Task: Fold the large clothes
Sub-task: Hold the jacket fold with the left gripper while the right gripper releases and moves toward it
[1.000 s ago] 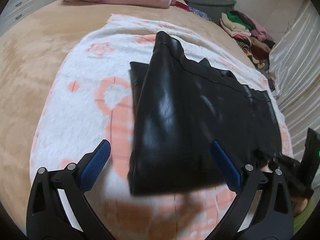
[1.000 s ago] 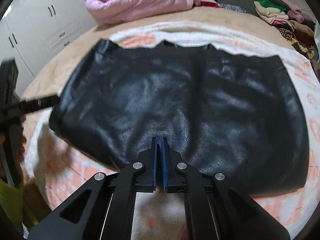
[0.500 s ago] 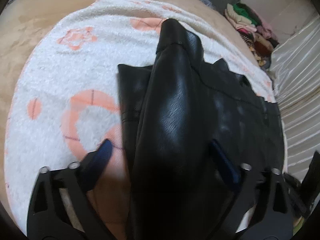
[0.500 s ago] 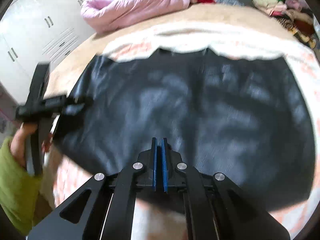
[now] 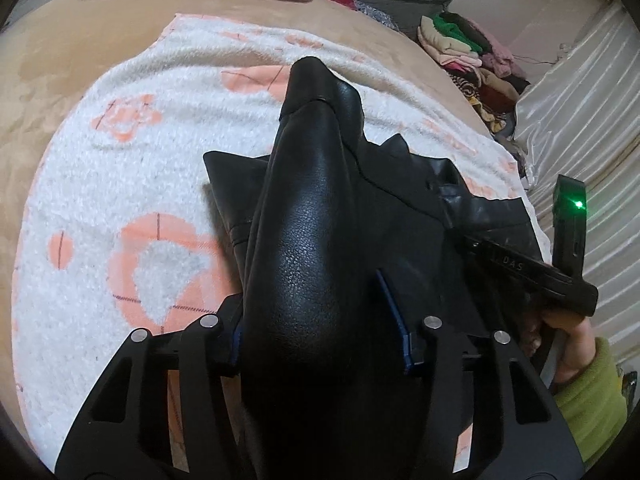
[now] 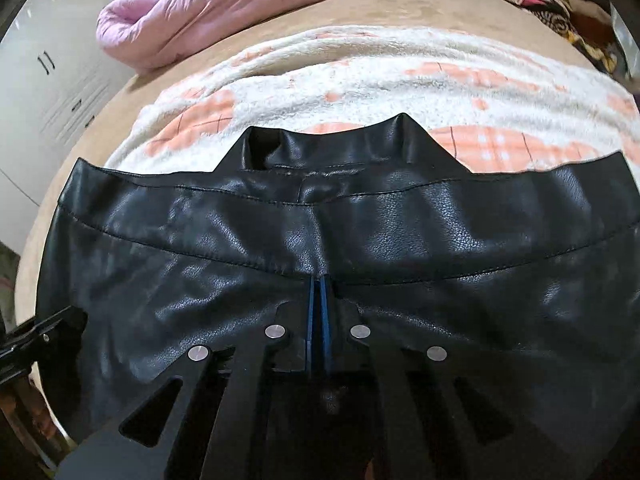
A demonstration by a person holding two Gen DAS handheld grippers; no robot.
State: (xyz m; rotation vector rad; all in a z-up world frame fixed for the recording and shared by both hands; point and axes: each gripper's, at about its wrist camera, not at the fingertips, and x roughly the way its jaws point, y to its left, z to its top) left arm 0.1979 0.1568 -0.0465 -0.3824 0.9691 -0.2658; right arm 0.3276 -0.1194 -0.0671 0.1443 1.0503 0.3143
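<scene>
A black leather jacket (image 6: 360, 240) lies on a white blanket with orange flowers (image 6: 400, 64) on the bed. My right gripper (image 6: 318, 312) is shut on the jacket's near edge and holds it folded up toward the collar. In the left wrist view a thick ridge of the jacket (image 5: 316, 240) runs between my left gripper's blue pads (image 5: 390, 308). The left gripper (image 5: 320, 320) has its jaws partly closed around that fold. The right gripper (image 5: 520, 268) also shows at the right of that view, held by a hand in a green sleeve.
A pink quilt (image 6: 216, 12) lies at the head of the bed. A pile of folded clothes (image 5: 468, 52) sits at the far right corner. White cupboards (image 6: 60, 64) stand on the left, and a shiny white curtain (image 5: 580, 128) hangs on the right.
My left gripper has moved onto the jacket's side fold and narrowed around it. My right gripper has carried the near edge forward toward the collar.
</scene>
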